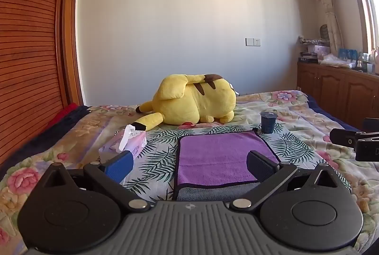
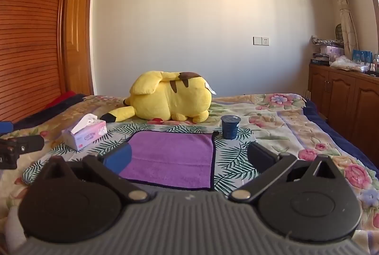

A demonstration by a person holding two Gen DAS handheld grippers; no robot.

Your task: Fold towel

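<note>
A purple towel [image 1: 220, 155] with dark trim lies flat on the leaf-print cloth on the bed; a grey layer shows under its near edge. It also shows in the right wrist view [image 2: 170, 158]. My left gripper [image 1: 189, 166] is open and empty, just above the towel's near edge. My right gripper [image 2: 189, 158] is open and empty, near the towel's near right side. The right gripper's tip shows at the left view's right edge [image 1: 350, 141], and the left gripper's tip shows at the right view's left edge [image 2: 21, 148].
A dark blue cup [image 1: 268, 122] stands just past the towel's far right corner. A pink tissue box [image 1: 129, 145] lies left of the towel. A yellow plush toy [image 1: 191, 101] lies behind. Wooden cabinets [image 1: 336, 89] stand right, a slatted wardrobe [image 1: 28, 42] left.
</note>
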